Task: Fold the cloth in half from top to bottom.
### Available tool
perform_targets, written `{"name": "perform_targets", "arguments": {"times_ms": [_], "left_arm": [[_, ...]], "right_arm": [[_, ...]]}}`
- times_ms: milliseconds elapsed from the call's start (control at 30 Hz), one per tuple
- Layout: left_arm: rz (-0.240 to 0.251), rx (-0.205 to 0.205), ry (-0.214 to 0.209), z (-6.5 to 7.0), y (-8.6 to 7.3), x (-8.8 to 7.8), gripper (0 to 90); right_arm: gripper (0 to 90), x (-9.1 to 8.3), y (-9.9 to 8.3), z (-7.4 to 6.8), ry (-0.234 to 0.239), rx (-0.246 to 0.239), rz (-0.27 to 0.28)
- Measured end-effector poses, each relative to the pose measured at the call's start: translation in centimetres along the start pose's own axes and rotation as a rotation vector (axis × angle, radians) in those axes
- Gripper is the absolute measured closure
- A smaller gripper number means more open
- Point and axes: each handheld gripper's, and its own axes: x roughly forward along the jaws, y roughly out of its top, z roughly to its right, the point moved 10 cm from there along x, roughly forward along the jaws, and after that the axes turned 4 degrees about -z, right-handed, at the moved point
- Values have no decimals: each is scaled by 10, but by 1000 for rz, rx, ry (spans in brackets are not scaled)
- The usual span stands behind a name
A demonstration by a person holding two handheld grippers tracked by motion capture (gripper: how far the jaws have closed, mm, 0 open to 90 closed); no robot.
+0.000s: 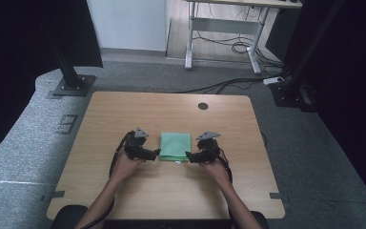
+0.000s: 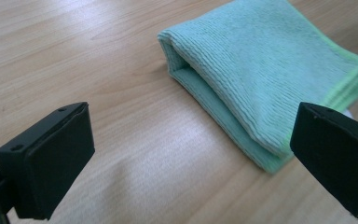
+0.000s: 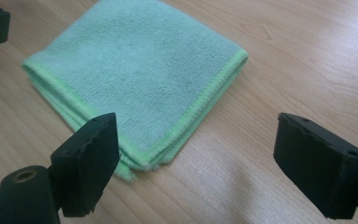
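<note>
Claws (image 1: pixel 156 153) (image 1: pixel 189 155) wide beside folded green cloth (image 1: pixel 175 146)

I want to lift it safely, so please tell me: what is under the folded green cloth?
The folded green cloth lies flat on the wooden table. A small white bit, maybe a label, peeks out at one corner. Anything else beneath stays covered.

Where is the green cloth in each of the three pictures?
High view: the folded green cloth lies mid-table between the left gripper and the right gripper.
Left gripper view: the cloth sits upper right, its folded edge facing the open jaws.
Right gripper view: the cloth fills the upper left, one corner near the left jaw.
Shared landmark: the cloth's bright green hem on the wooden table.
</note>
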Motion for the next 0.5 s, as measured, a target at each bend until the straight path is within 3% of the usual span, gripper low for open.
{"name": "perform_targets", "arguments": {"times_ms": [200, 500], "left_arm": [[0, 28, -6, 5, -5, -14, 0], [-2, 69, 12, 7, -16, -35, 0]], "right_arm": [[127, -14, -3, 1, 17, -4, 6], [38, -33, -21, 11, 1, -1, -14]]}}
